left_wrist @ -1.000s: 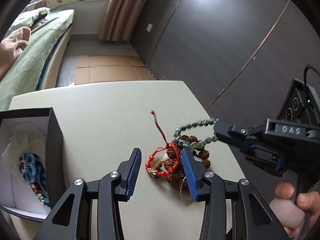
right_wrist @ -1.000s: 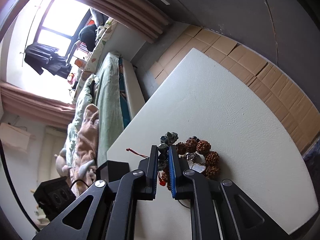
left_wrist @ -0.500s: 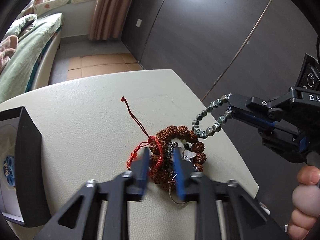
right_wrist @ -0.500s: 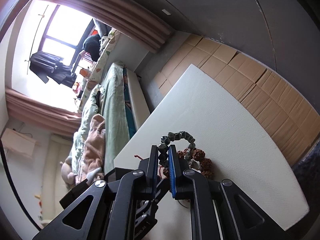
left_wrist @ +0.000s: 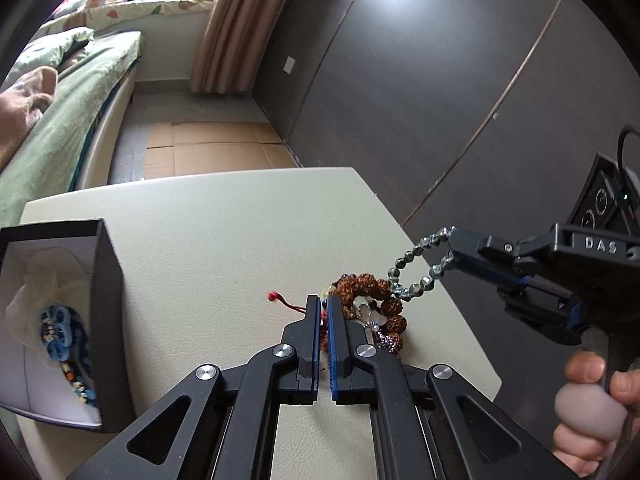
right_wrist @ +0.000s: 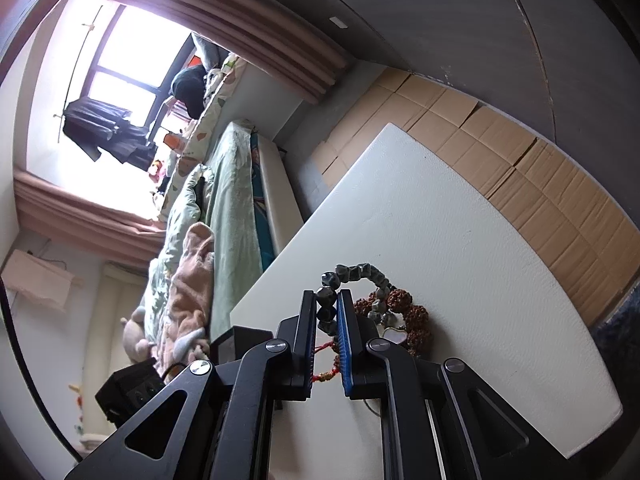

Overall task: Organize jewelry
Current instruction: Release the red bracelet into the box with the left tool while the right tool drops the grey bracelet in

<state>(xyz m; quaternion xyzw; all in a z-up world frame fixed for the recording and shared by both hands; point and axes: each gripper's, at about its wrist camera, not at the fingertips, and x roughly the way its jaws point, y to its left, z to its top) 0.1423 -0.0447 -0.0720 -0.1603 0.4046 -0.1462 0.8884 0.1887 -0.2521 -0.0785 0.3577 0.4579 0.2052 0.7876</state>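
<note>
Grey bead bracelet (left_wrist: 416, 268) is clamped in the right gripper (left_wrist: 452, 250), part-lifted from the tangled pile (left_wrist: 372, 312) near the table's (left_wrist: 240, 232) right edge. Left gripper (left_wrist: 324, 308) has just closed tight on the red cord (left_wrist: 286, 304). Box (left_wrist: 106, 320) at left holds one piece; most sorting remains.

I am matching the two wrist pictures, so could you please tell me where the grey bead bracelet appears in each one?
Left wrist view: grey bead bracelet at right of centre, hanging from the right gripper.
Right wrist view: low centre, a loop arching from between the fingers.
Shared landmark: the brown seed bracelet on the white table, just beside it.
</note>
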